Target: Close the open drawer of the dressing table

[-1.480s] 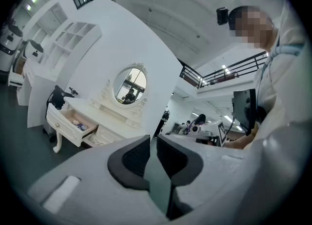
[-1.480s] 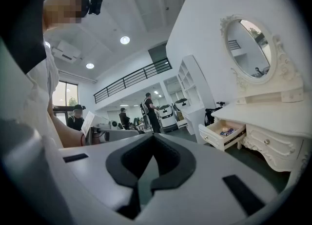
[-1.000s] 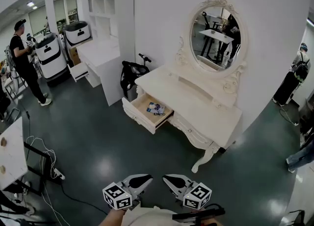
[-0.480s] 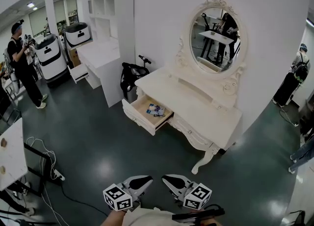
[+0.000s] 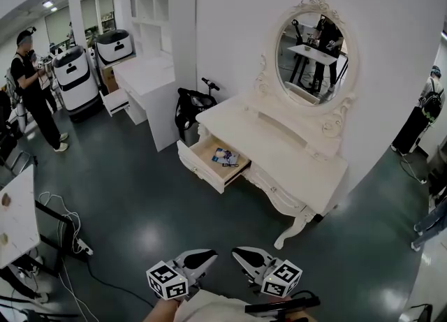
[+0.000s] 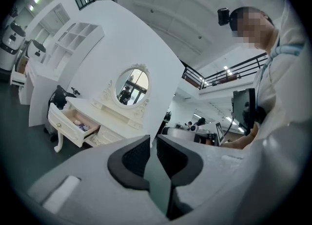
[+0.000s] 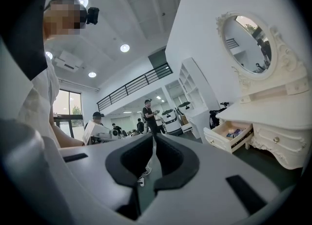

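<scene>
The white dressing table (image 5: 283,151) with an oval mirror (image 5: 314,52) stands against the wall. Its left drawer (image 5: 209,163) is pulled out, with small items (image 5: 223,156) lying inside. Both grippers are held low at the bottom of the head view, well short of the table with dark floor between. My left gripper (image 5: 209,254) (image 6: 153,138) shows a narrow gap between its pads and nothing in it. My right gripper (image 5: 239,253) (image 7: 154,136) has its pads nearly together and is empty. The open drawer (image 6: 75,124) (image 7: 229,136) shows far off in both gripper views.
A black bag (image 5: 190,107) leans by the table's left end. A white desk (image 5: 143,76) and white machines (image 5: 73,76) stand further left, with a person (image 5: 31,86) beside them. Cables (image 5: 63,230) lie on the floor at lower left. Another person (image 5: 426,104) stands at right.
The grippers have kept their places. The person at the left has shifted a little, and the head view has drifted slightly, moving the table a touch to the right.
</scene>
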`<state>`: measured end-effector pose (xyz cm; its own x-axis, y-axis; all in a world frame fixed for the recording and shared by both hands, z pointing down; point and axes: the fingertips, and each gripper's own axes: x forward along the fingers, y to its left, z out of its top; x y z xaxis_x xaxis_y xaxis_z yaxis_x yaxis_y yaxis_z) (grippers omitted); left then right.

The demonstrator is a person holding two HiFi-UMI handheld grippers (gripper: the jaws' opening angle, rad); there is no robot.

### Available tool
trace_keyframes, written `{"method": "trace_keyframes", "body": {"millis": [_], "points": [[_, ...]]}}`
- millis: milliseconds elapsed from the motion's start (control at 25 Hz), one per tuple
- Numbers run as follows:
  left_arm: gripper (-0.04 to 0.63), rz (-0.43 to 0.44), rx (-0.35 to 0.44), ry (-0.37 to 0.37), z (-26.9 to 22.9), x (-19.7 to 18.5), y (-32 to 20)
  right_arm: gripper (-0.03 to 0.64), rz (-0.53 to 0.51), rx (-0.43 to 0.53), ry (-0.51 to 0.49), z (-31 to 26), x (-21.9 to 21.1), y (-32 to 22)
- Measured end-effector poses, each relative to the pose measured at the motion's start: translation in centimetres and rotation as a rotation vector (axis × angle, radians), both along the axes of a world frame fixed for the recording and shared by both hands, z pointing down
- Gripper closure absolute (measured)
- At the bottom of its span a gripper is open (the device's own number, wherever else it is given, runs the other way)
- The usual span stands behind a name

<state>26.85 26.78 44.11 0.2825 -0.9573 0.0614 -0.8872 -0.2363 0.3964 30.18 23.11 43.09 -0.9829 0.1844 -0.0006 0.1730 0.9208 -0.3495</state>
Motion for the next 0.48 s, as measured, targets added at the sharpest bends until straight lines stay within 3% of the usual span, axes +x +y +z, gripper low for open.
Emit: {"method": "trace_keyframes", "body": {"millis": [480], "points": [[0.546, -0.01, 0.032, 0.009, -1.2, -7.6, -1.3, 0.598, 0.004, -0.003, 0.027, 0.1, -7.0, -0.7]]}}
